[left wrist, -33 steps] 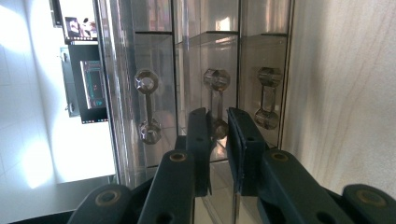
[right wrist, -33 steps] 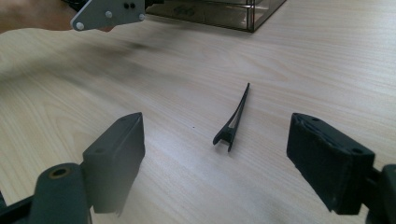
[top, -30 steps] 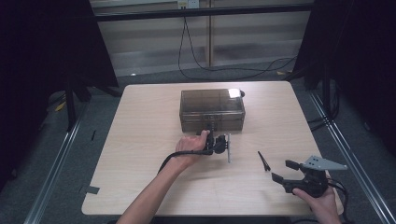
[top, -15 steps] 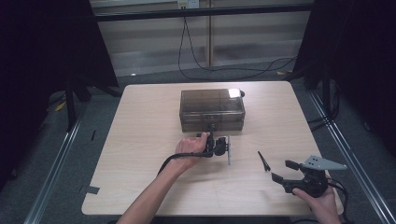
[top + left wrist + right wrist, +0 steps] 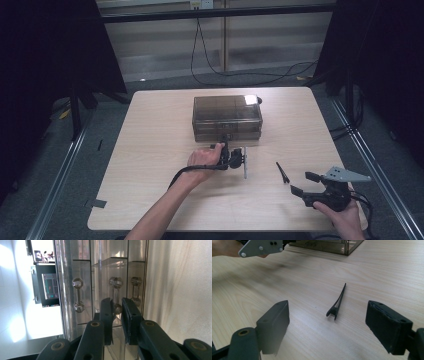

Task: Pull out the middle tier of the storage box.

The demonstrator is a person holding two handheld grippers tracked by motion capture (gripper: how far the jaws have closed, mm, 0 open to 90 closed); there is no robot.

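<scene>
Here, from the high view, I am holding my left gripper [image 5: 226,146] against the front of the smoky transparent plastic drawer box [image 5: 227,118] on the pale wooden table [image 5: 150,150], while my right gripper [image 5: 303,184] is resting well apart from the box, near the thin black tweezers [image 5: 282,172]. In the left gripper view, my jaws are clenching the box's middle clear bar handle [image 5: 115,293]. In the right gripper view, my jaws are gaping wide, the tweezers lying between them.
</scene>
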